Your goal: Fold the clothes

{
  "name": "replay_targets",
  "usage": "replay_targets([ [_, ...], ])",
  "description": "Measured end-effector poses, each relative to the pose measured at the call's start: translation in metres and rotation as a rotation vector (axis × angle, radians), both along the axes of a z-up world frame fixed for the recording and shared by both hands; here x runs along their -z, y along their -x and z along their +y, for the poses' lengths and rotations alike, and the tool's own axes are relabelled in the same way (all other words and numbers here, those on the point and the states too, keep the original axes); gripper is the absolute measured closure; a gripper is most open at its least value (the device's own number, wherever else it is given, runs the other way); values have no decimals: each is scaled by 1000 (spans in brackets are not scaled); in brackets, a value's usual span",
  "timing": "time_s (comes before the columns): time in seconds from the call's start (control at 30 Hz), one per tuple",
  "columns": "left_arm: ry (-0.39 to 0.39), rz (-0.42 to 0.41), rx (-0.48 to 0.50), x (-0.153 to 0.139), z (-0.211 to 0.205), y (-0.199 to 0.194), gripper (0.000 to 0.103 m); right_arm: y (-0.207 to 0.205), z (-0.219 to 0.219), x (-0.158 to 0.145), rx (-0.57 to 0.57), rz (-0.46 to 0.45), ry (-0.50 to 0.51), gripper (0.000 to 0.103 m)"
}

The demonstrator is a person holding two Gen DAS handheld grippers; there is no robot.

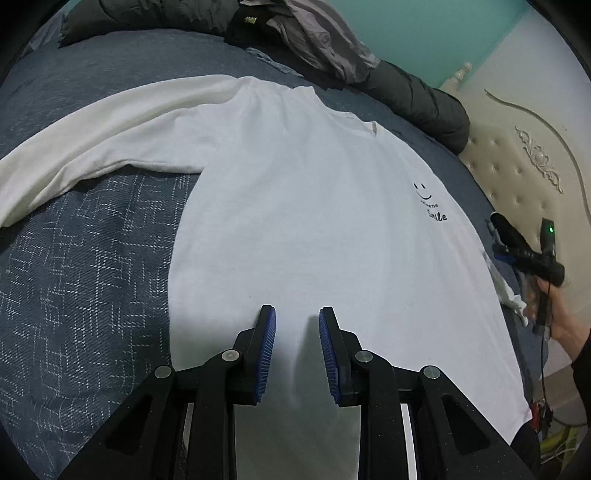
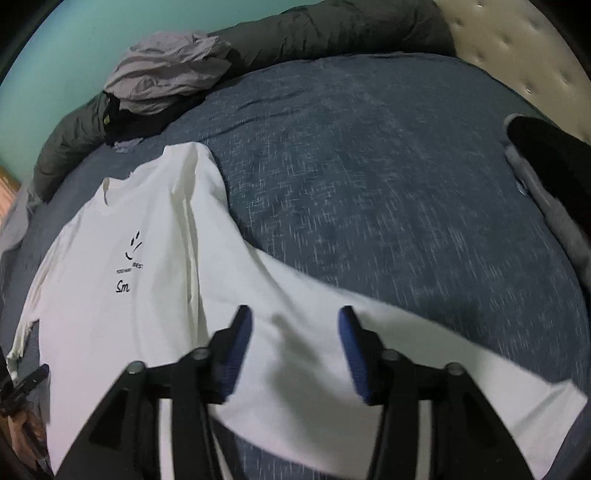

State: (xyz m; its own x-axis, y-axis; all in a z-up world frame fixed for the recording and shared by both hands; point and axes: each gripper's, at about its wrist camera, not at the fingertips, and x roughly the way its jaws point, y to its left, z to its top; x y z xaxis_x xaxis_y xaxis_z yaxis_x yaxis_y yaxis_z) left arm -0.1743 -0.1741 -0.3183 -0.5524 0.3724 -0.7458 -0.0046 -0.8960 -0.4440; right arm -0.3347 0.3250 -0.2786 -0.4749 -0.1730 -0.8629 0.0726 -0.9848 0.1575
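Left claw [image 1: 297, 314] hangs over the near hem of the shirt [image 1: 295, 206], pads parted, nothing between them, white cloth just beneath. Right claw [image 2: 295, 314] gapes wider above the right sleeve [image 2: 369, 350], which runs out to the right across the bed [image 2: 388, 166]; nothing pinched there either. The shirt lies flat, print up, collar at the far end, left sleeve [image 1: 110, 129] stretched away left. Far off, a clothes pile [image 2: 166, 77] sits against a dark quilt [image 2: 332, 29] and the headboard [image 2: 517, 44].
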Motion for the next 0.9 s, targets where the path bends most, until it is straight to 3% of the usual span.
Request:
replay_targets([
  [0.23, 0, -3, 9, 3, 0, 3, 73, 0, 41, -11, 61, 20, -7, 50],
  [0.47, 7, -2, 11, 3, 1, 4, 71, -65, 145, -29, 245, 36, -10, 50],
  [0.57, 9, -2, 9, 3, 2, 4, 71, -98, 183, -33, 332, 40, -21, 45],
  [0.7, 24, -2, 11, 2, 4, 3, 71, -126, 217, -30, 409, 30, -36, 39],
  [0.9, 32, -1, 11, 1, 4, 2, 71, -132, 233, -11, 459, -8, 32, 39],
])
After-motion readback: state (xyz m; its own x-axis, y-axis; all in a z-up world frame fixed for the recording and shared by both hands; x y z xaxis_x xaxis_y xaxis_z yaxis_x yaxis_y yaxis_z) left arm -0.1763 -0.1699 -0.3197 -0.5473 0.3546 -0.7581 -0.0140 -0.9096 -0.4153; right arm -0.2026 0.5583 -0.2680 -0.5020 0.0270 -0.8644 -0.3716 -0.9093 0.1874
